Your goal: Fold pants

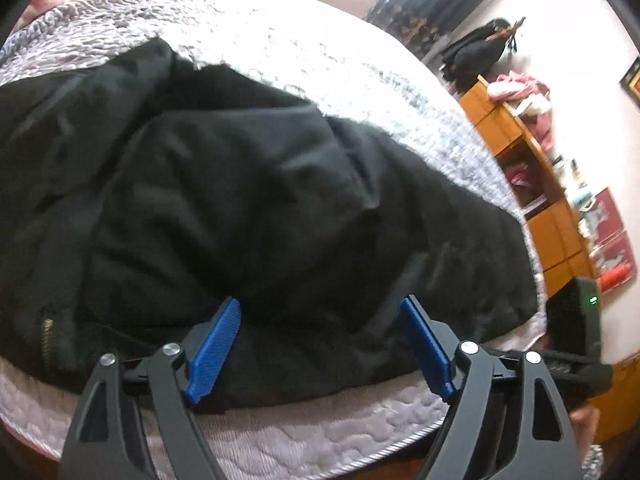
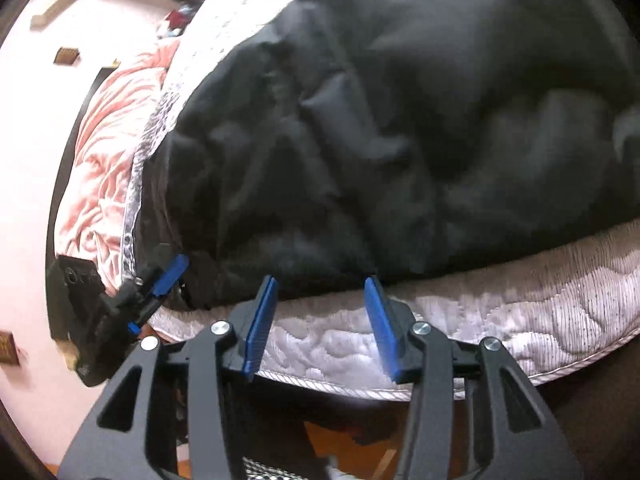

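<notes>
Black pants [image 1: 240,200] lie rumpled on a bed with a pale quilted cover [image 1: 280,432]. A brass zipper shows at their lower left. My left gripper [image 1: 320,312] is open, its blue fingers [image 1: 216,348] right at the near edge of the pants, holding nothing. In the right wrist view the pants [image 2: 400,140] fill the upper frame. My right gripper [image 2: 322,284] is open and empty, its fingertips just at the pants' near edge above the quilted cover [image 2: 520,312]. The left gripper [image 2: 160,284] shows at the left, at the pants' corner.
A pink patterned blanket [image 2: 104,152] lies beside the pants at the bed's end. An orange wooden shelf unit [image 1: 520,148] with clutter stands beside the bed. A black bag [image 1: 476,52] sits near dark curtains. The bed's front edge runs just under both grippers.
</notes>
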A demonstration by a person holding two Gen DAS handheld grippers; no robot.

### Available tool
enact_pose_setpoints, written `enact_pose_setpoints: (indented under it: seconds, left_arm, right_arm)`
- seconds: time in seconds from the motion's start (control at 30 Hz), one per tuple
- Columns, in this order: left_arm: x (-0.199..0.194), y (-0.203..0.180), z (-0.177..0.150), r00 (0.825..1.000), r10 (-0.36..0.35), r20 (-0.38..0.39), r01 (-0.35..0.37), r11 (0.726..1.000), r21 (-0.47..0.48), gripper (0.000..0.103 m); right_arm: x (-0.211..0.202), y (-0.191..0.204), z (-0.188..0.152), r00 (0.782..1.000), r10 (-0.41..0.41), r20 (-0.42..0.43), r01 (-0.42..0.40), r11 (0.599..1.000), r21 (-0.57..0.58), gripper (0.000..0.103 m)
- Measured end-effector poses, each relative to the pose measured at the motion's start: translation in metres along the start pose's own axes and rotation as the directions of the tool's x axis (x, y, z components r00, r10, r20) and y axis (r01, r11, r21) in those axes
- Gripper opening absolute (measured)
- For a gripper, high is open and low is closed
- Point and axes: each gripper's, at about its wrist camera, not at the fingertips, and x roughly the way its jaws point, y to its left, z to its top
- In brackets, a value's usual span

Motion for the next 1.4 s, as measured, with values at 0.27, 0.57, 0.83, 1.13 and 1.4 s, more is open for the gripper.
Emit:
enact_pose_setpoints:
  seconds: [0.27, 0.57, 0.83, 1.13, 1.4]
  left_arm:
    - [0.006, 0.022, 0.0, 0.999, -0.044, -0.026, 0.041, 0.996, -0.083, 0.08]
    - [0.0, 0.025, -0.008, 0.999, -0.042, -0.02, 0.04, 0.995, -0.092, 0.08]
    - [0.002, -0.014, 0.0, 0.999, 0.019, -0.04, -0.02, 1.0, -0.012, 0.081]
    - [0.039, -0.096, -0.001, 0.995, -0.008, -0.096, 0.023, 0.987, 0.158, 0.083]
    - [0.063, -0.102, -0.007, 0.995, 0.066, -0.077, -0.051, 0.981, 0.189, 0.088]
  right_arm:
    - [-0.003, -0.01, 0.011, 0.999, -0.008, 0.031, 0.007, 1.0, 0.027, 0.038]
    - [-0.015, -0.001, 0.008, 0.992, -0.109, 0.063, 0.114, 0.989, -0.091, 0.004]
    - [-0.03, -0.015, 0.012, 0.993, -0.092, 0.072, 0.1, 0.988, -0.119, 0.024]
    - [-0.162, -0.11, 0.011, 0.919, -0.233, 0.317, 0.219, 0.972, 0.081, 0.054]
    - [-0.206, -0.216, 0.025, 0.892, -0.28, 0.356, 0.208, 0.951, 0.228, 0.065]
